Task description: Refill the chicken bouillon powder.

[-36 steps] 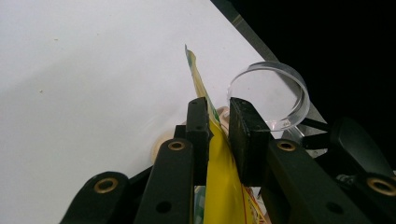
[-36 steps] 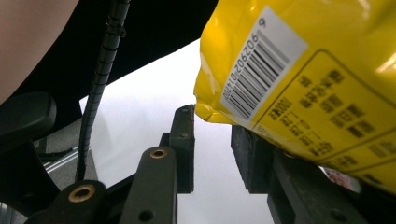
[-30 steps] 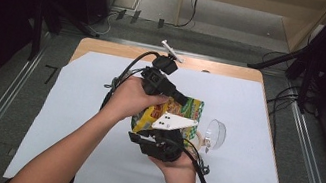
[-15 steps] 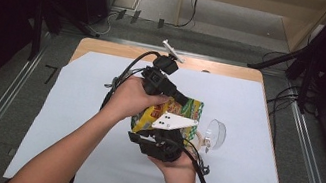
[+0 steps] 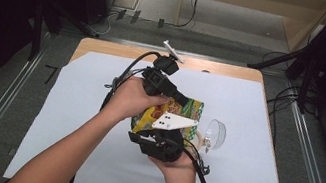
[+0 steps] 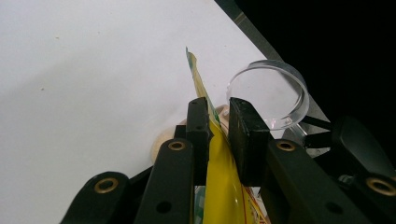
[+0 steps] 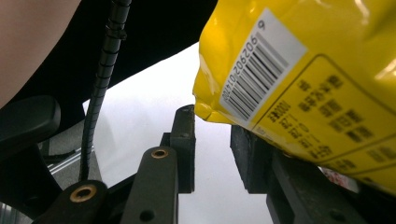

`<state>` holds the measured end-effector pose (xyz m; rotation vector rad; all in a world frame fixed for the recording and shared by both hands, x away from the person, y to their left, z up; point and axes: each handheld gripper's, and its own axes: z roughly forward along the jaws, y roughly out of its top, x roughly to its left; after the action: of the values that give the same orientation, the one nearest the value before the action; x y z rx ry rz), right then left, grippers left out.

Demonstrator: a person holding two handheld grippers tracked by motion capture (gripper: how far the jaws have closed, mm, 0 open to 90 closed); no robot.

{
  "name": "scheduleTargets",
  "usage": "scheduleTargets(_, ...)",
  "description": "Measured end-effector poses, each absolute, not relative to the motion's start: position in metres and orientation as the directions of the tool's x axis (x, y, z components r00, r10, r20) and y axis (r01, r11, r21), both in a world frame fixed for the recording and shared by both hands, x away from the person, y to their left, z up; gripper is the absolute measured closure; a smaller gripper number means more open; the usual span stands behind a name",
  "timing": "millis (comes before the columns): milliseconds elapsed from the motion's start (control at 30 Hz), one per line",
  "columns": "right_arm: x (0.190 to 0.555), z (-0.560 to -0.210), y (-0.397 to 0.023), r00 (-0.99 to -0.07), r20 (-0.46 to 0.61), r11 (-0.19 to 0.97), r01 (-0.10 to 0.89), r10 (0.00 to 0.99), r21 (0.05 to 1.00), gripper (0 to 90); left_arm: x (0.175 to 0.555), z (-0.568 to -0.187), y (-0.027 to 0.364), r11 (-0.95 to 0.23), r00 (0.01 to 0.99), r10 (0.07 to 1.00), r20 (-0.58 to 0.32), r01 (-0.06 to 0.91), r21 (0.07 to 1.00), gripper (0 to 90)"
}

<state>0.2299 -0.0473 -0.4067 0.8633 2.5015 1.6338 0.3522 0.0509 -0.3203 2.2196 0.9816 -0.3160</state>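
A yellow and green snack bag [image 5: 191,111] is held up over the middle of the white-covered table [image 5: 74,121]. My left gripper [image 5: 183,103] comes in from the upper left. In the left gripper view it [image 6: 217,106] is shut on the bag's thin top edge [image 6: 220,177]. My right gripper [image 5: 163,133], with its grey three-cornered plate, sits just below the bag. In the right gripper view its jaws [image 7: 212,122] stand apart with the white table showing between them. The bag's barcode side [image 7: 317,70] lies over the right jaw, and its corner hangs at the jaw tips.
A clear round dish [image 5: 215,133] stands on its side just right of the bag, also in the left gripper view [image 6: 273,91]. A beige tape ring [image 5: 199,139] lies beside it. Bare wood [image 5: 107,49] edges the far side; dark equipment and floor rails surround the table.
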Motion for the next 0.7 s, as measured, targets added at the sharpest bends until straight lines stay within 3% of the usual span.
scheduleTargets(700,0.2289,-0.4046,-0.0483,-0.847,0.267,0.28,0.424,0.46,0.861,72.2,0.3453,-0.3122,0.0438,-0.511,0.708,0.573,-0.413,0.703,0.495,79.7)
